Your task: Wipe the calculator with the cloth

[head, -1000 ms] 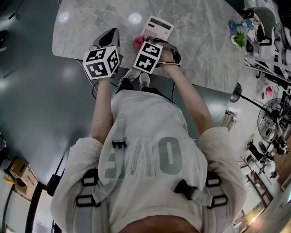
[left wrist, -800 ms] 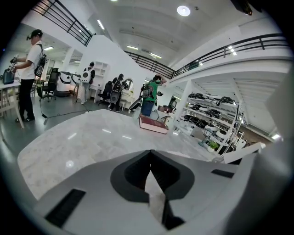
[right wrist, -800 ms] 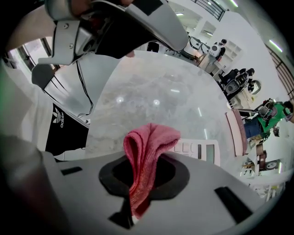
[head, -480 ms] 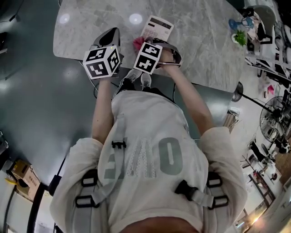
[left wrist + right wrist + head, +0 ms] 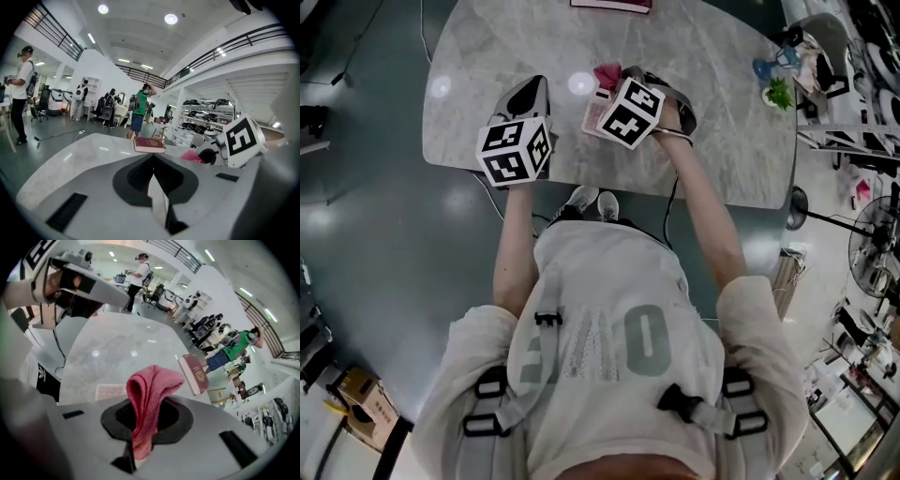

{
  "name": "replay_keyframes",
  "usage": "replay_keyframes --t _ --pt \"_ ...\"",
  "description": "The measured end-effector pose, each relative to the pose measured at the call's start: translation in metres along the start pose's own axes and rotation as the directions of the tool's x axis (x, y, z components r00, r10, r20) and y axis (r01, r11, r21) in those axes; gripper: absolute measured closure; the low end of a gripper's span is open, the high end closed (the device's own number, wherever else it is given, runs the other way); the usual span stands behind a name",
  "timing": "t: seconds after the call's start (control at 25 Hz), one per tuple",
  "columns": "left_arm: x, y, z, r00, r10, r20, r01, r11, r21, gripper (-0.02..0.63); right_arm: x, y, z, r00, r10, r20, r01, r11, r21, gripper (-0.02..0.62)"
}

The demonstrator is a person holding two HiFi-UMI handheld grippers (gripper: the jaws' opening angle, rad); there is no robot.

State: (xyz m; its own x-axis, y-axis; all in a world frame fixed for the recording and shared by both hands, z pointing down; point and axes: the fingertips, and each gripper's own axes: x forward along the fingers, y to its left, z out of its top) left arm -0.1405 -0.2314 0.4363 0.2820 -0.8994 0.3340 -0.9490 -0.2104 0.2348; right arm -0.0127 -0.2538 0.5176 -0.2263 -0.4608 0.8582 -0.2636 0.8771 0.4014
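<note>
Lifting and reaching further over the marble table (image 5: 487,56), the right gripper (image 5: 623,84) now hangs above the calculator (image 5: 594,118). A second ago the calculator lay in plain sight beyond that gripper. Now, in the head view, the gripper and its marker cube cover most of it, and only a pale strip shows beside them.

The right gripper's jaws pinch the red cloth (image 5: 145,394), whose folded loose end stands out past the jaws, clear of the table. In the right gripper view the calculator lies flat on the marble, below and to the left of the cloth and apart from it.

The left gripper (image 5: 153,157) has also risen. Its jaws are pressed together with nothing between them, and it is held near the table's front edge, just left of the right gripper. A red book (image 5: 149,144) rests at the far edge.

The cloth seems poised for a wipe, and no contact shows yet. It would next need lowering onto the calculator's face.
</note>
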Motion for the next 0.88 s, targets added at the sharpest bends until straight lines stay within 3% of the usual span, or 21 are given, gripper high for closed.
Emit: replay_keyframes --t 0.24,0.48,0.64,0.72,0.88 --pt "-0.002 -0.046 0.07 0.99 -0.065 0.123 0.046 0.987 0.151 0.586 -0.075 -0.075 0.0 0.969 -0.215 0.123 0.19 0.963 0.191 0.538" --pt "-0.021 -0.1 0.132 0.961 -0.17 0.22 0.101 0.951 0.291 0.586 -0.153 -0.104 0.0 0.887 -0.401 0.227 0.312 0.886 0.344 0.538" --pt "-0.032 -0.128 0.153 0.938 -0.214 0.272 0.107 0.927 0.359 0.586 -0.184 -0.101 -0.004 0.833 -0.482 0.271 0.337 0.831 0.442 0.538" --pt "-0.033 -0.139 0.155 0.931 -0.229 0.285 0.113 0.922 0.371 0.586 -0.194 -0.096 -0.011 0.808 -0.514 0.289 0.336 0.804 0.49 0.538" --pt "-0.039 -0.151 0.148 0.92 -0.229 0.319 0.119 0.937 0.329 0.586 -0.215 -0.085 -0.028 0.753 -0.579 0.311 0.346 0.752 0.561 0.538"
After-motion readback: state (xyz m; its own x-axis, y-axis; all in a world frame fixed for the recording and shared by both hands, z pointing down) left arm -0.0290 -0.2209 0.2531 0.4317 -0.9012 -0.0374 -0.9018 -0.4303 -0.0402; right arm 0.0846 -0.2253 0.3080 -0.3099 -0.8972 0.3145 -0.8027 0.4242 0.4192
